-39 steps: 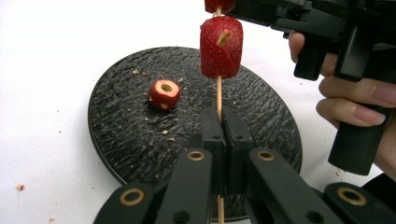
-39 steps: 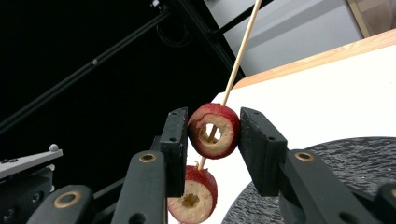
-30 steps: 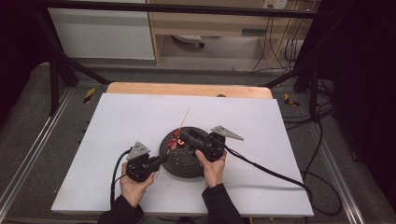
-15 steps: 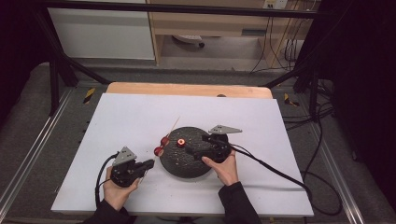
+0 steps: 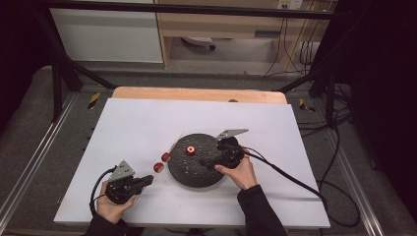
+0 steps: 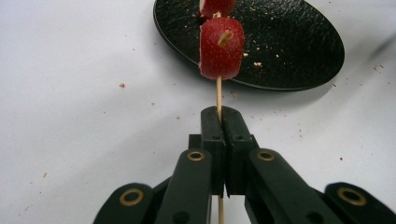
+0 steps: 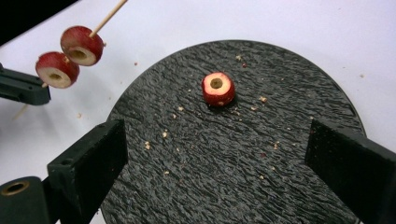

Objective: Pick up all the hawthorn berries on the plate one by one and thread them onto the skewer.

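- On the white table top (image 5: 147, 123), near its front left, left gripper (image 5: 147, 180) clamped tight on a thin wooden skewer (image 6: 218, 95), jaws pressed together around the stick.
- Along that skewer, two red fruit slices (image 5: 159, 167) threaded, cut faces pale with a hole through the middle; both hanging just off the left rim of the black round plate (image 5: 196, 172), above the table top.
- From the left gripper view, nearer slice (image 6: 222, 53) sitting just beyond the closed jaw tips, second one right behind it over the plate's edge.
- On the plate, toward its far side, a third slice (image 7: 217, 88) lying loose, hole facing up, crumbs scattered round it.
- Over the plate's right half, right gripper (image 5: 209, 162) with jaws just spread wide, nothing between them, pads well apart from the loose slice.
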`<state>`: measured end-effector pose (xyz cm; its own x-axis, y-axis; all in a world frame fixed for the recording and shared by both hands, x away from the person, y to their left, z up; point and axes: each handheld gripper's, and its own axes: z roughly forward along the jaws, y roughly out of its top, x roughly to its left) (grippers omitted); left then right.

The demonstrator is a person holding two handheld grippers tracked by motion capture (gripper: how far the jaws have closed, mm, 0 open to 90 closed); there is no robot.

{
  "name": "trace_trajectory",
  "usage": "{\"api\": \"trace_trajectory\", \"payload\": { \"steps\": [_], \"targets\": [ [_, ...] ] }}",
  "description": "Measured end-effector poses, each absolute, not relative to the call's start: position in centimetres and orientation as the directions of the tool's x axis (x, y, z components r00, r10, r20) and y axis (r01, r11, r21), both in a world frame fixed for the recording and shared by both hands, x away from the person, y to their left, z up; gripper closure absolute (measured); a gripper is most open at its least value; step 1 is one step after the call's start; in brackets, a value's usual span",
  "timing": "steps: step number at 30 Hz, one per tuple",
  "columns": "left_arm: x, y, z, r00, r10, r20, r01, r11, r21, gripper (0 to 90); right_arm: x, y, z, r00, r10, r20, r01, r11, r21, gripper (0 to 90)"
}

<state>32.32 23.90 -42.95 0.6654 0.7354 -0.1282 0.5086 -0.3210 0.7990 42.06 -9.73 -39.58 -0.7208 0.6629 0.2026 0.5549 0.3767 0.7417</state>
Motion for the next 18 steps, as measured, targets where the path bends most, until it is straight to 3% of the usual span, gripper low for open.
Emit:
{"api": "trace_trajectory", "payload": {
  "steps": [18],
  "targets": [
    [32.1,25.8,-43.3,0.651,0.747,-0.137,0.522,-0.31,0.795,88.5,44.2,-6.0,-38.6,-0.753,0.643,0.137,0.552,0.505,0.664,8.7]
  ]
}}
